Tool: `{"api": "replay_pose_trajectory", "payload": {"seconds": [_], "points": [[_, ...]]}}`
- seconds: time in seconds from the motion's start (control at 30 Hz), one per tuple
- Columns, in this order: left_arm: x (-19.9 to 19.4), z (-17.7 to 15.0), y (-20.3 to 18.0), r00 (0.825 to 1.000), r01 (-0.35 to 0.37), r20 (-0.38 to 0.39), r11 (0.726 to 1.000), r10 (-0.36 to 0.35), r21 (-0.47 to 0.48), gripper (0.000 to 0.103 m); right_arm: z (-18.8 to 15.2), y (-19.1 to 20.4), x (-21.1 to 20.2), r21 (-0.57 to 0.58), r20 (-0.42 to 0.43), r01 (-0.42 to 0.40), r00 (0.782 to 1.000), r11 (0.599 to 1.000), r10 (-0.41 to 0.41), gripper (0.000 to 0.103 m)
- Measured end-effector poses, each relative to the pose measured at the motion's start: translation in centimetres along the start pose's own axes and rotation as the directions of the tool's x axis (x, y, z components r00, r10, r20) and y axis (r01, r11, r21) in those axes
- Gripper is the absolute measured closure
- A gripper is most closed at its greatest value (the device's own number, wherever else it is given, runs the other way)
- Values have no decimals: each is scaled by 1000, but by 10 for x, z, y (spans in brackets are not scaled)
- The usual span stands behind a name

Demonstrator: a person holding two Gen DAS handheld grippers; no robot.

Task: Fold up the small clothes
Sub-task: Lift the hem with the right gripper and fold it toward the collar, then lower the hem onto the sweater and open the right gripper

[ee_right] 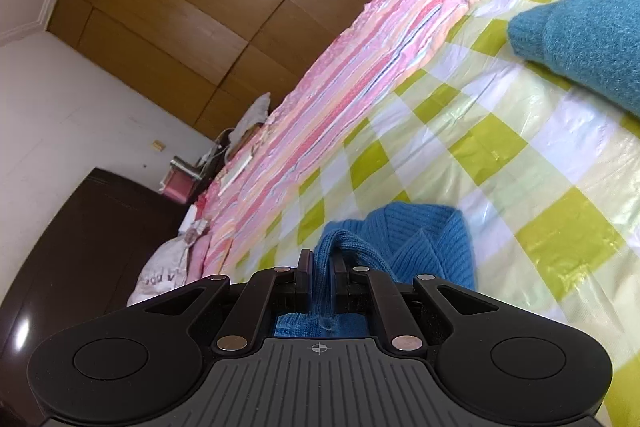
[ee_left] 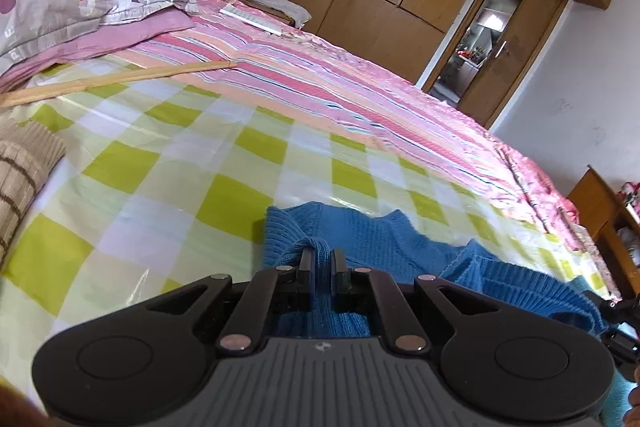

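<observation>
Left wrist: blue knit sweater [ee_left: 360, 239] is pinched at a ribbed edge by the closed left gripper [ee_left: 320, 261], over the checkered sheet [ee_left: 180, 163].
Right wrist: another edge is clamped by the right gripper [ee_right: 322, 263]. Judged soft, light, droopy; edges are best gripped.

Two low wrist views, shared bed [ee_left: 248, 131]

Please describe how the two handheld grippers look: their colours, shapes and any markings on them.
The left gripper and the right gripper look alike: matt black plastic, two slim straight jaws, angled link bars with round silver pins, two rounded side lobes with a circular recess each, and a grey ribbed centre plate. The left plate bears a small pale logo; the right one a small crosshair mark. No cables or sleeves show.
</observation>
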State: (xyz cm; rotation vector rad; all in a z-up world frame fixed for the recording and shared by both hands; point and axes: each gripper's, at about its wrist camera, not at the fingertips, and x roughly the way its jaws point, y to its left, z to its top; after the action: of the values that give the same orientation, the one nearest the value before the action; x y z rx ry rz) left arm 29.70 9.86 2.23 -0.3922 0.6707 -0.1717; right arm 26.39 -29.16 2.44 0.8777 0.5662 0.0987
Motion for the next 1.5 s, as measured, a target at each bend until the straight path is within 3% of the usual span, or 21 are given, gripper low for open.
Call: {"api": "replay_pose_trajectory", "payload": {"seconds": [0.27,0.33,0.47,0.6,0.77,0.9,1.03,1.37,1.5], "points": [[3,13,8,998,-39,40,995,43,-88,89,2,-6,10,16,0,44,999,999,-44,89],[1,15,10,996,-64,51,993,69,-95,89,2,-7,6,16,14,48,999,999,-49,83],[-9,9,6,992,-102,73,993,106,-50,89,5,-5,0,-14,58,61,997,998,-60,76],[-18,-4,-9,991,-108,88,993,103,54,89,4,1,-2,-101,73,112,992,989,-105,74],[-13,-21,-35,991,-119,82,969,103,215,88,-10,7,9,-262,67,231,973,937,-221,74],[1,-31,-39,989,-147,59,953,137,266,88,-20,12,21,-382,43,278,958,881,-283,74],[7,-38,-30,982,-187,41,948,182,256,88,-26,10,28,-437,48,334,936,835,-349,87],[-3,-43,-19,961,-275,60,933,269,230,85,-24,1,31,-442,54,380,915,813,-399,87],[-13,-41,-12,954,-300,42,932,298,203,85,-22,10,23,-443,68,392,912,807,-405,82]]}}
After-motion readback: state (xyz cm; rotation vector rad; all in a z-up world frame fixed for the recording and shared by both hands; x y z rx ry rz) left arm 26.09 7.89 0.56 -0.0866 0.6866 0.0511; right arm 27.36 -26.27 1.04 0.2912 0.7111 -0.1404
